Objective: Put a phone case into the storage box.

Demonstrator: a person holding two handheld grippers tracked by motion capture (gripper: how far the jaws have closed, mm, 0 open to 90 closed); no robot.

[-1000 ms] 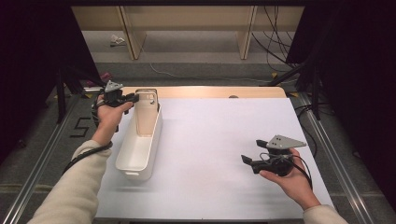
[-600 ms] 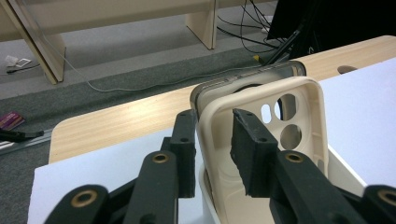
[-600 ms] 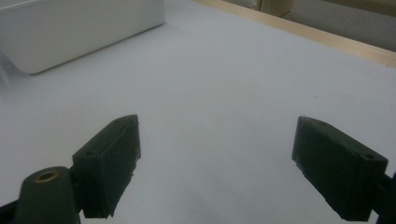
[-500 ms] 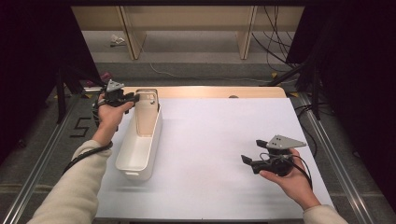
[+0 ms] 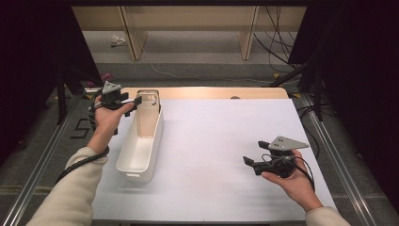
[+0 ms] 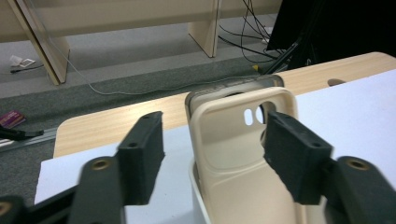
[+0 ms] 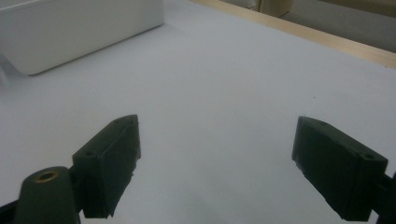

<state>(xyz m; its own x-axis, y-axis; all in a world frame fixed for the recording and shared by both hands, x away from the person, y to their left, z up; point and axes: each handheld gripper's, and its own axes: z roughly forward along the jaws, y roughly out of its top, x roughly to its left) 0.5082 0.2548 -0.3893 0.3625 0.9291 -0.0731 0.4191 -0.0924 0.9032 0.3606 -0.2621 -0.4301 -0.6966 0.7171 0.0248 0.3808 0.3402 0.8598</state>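
Left claw [image 5: 137, 101], at the far left corner of the worktop [image 5: 226, 141]: its jaws have just been opening and now stand spread, one on each side of a beige phone case [image 6: 243, 154] without pressing on it. The phone case stands upright at the far end of a white oblong bin [image 5: 140, 146], leaning against that end wall; in the left claw view its camera cut-outs face the lens and a clear, greyish case [image 6: 233, 91] shows just behind its top edge. No brand, label or readable writing can be made out on the case, the bin or either claw.

Right claw [image 5: 249, 162], near the right front of the worktop and well apart from the bin: jaws spread wide, nothing between them, held just above the bare sheet.

Surface: a white sheet covers the worktop, leaving a light wooden strip [image 5: 211, 92] along the far edge. Room: grey carpeted floor [image 5: 197, 70], pale wooden furniture legs [image 5: 247, 40], loose black cables [image 5: 277, 28] and dark screens at both sides.
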